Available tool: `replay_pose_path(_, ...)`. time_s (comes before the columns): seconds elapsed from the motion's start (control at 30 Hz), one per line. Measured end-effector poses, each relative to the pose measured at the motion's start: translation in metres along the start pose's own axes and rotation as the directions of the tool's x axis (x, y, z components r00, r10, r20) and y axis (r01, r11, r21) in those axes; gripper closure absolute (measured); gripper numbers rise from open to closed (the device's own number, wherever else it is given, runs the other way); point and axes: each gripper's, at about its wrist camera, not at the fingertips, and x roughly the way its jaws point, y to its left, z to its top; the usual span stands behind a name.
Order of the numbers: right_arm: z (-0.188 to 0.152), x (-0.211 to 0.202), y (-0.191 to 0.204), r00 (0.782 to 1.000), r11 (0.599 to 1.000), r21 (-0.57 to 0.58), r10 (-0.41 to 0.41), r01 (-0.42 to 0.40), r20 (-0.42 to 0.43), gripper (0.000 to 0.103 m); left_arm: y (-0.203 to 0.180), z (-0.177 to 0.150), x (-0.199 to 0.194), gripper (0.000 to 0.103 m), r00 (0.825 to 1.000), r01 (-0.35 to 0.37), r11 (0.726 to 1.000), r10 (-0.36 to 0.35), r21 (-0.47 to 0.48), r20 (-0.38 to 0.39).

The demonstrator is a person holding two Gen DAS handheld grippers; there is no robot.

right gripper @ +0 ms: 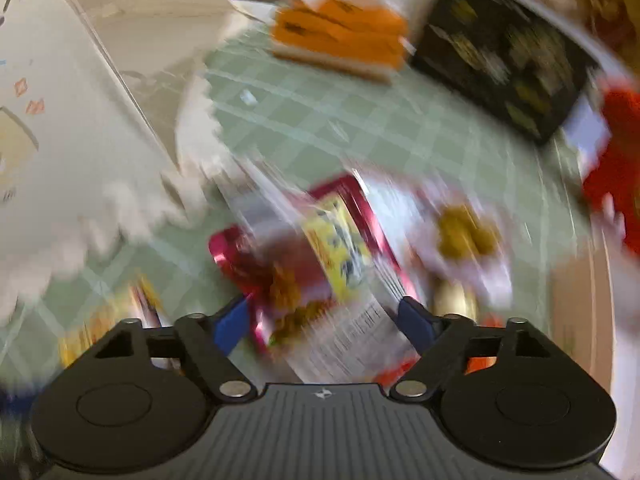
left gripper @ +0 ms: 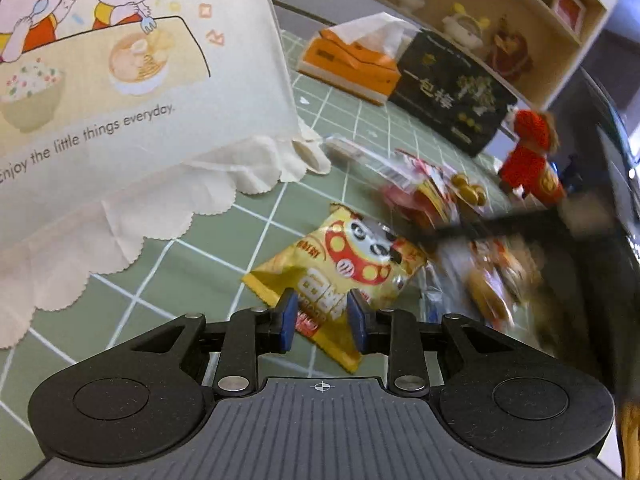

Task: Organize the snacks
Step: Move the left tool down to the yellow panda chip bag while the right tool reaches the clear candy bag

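Note:
In the left wrist view a yellow snack packet (left gripper: 340,264) with a panda face lies on the green gridded tablecloth (left gripper: 200,256). My left gripper (left gripper: 322,316) hovers over its near end, jaws almost together. The packet shows face-on in the narrow gap and is wider than the gap. The right wrist view is blurred. There my right gripper (right gripper: 326,320) stands wide over a red packet (right gripper: 304,248) with a yellow label and a clear printed wrapper (right gripper: 360,340). I cannot tell whether the pads touch them. A packet of golden balls (right gripper: 464,232) lies just beyond.
A cream cloth bag (left gripper: 120,100) with cartoon children fills the left. At the back stand an orange tissue box (left gripper: 348,64) and a black box (left gripper: 452,92). A red plush doll (left gripper: 528,160) is at the right, with more snack packets (left gripper: 424,192) in front of it.

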Motion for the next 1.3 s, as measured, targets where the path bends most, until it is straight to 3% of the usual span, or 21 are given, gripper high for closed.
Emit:
replay_pose_path(0.07,-0.024,-0.008,-0.022,0.999,0.998,0.056,0.039,-0.038,-0.030,0.039,-0.008,0.005,0.003,0.072,0.999,0.026,1.000,-0.026,0.012,-0.026)
replay_pose_path(0.1,-0.036,-0.016,-0.030,0.999,0.997,0.066,0.045,-0.043,-0.023,0.047,-0.015,0.010,0.003,0.072,0.998,0.053,0.998,-0.052,0.034,-0.031)
replay_pose_path(0.13,-0.046,-0.023,-0.036,0.998,0.996,0.071,0.053,-0.052,-0.024,0.057,-0.021,0.014,-0.001,0.072,0.997,0.073,0.996,-0.072,0.059,-0.017)
replay_pose_path(0.2,-0.064,-0.037,-0.051,0.994,0.989,0.109,0.102,-0.098,-0.026,0.063,-0.034,0.024,-0.010,0.072,0.997,0.056,0.992,-0.061,0.110,0.045)
replay_pose_path(0.27,-0.078,-0.046,-0.061,0.991,0.983,0.133,0.131,-0.128,-0.011,0.063,-0.036,0.037,-0.011,0.071,0.995,-0.014,0.994,0.003,0.112,0.095)
replay_pose_path(0.37,-0.094,-0.059,-0.073,0.988,0.978,0.140,0.155,-0.157,0.021,0.063,-0.022,0.056,0.005,0.072,0.992,-0.090,0.994,0.085,0.059,0.089)
replay_pose_path(0.43,-0.104,-0.070,-0.079,0.982,0.973,0.133,0.186,-0.189,0.035,0.062,-0.014,0.059,0.018,0.072,0.992,-0.112,0.993,0.109,0.046,0.056)
replay_pose_path(0.53,-0.103,-0.085,-0.078,0.979,0.977,0.089,0.185,-0.192,0.079,0.057,-0.015,0.053,0.037,0.072,0.996,-0.083,0.994,0.084,0.065,-0.007)
replay_pose_path(0.63,-0.079,-0.093,-0.071,0.980,0.987,0.025,0.153,-0.157,0.127,0.039,-0.034,0.032,0.036,0.065,0.998,-0.043,0.983,0.049,0.177,-0.030)
replay_pose_path(0.73,-0.034,-0.082,-0.053,0.974,0.985,-0.033,0.173,-0.170,0.146,0.038,-0.051,0.016,0.033,0.062,0.998,-0.051,0.943,0.064,0.329,-0.029)
replay_pose_path(0.8,0.000,-0.065,-0.033,0.969,0.980,-0.062,0.195,-0.188,0.152,0.034,-0.054,0.009,0.027,0.060,0.996,-0.061,0.926,0.081,0.373,-0.038)
replay_pose_path(0.93,0.063,-0.010,0.014,0.964,0.970,-0.062,0.242,-0.236,0.114,0.027,-0.044,0.004,0.018,0.061,0.994,-0.043,0.938,0.073,0.345,-0.076)
replay_pose_path(1.07,0.100,0.038,0.052,0.982,0.984,-0.050,0.176,-0.173,0.065,0.027,-0.028,-0.003,0.004,0.062,0.996,0.004,0.964,0.019,0.267,-0.086)
replay_pose_path(1.1,0.103,0.046,0.057,0.987,0.988,-0.048,0.152,-0.150,0.055,0.031,-0.025,-0.003,0.000,0.062,0.997,0.012,0.969,0.009,0.246,-0.082)
replay_pose_path(1.13,0.106,0.054,0.060,0.990,0.989,-0.053,0.139,-0.137,0.039,0.044,-0.020,-0.002,-0.004,0.063,0.997,0.016,0.974,0.001,0.227,-0.078)
replay_pose_path(1.17,0.106,0.058,0.064,0.992,0.990,-0.072,0.123,-0.121,0.027,0.050,-0.015,-0.002,-0.007,0.063,0.997,0.019,0.978,-0.004,0.206,-0.071)
replay_pose_path(1.2,0.104,0.055,0.067,0.994,0.990,-0.107,0.100,-0.096,0.036,0.065,-0.011,0.000,-0.010,0.064,0.998,0.017,0.982,-0.006,0.186,-0.062)
replay_pose_path(1.3,0.091,0.041,0.061,0.993,0.986,-0.123,0.114,-0.112,0.010,0.067,-0.004,0.009,-0.013,0.064,1.000,0.005,0.992,-0.001,0.129,-0.030)
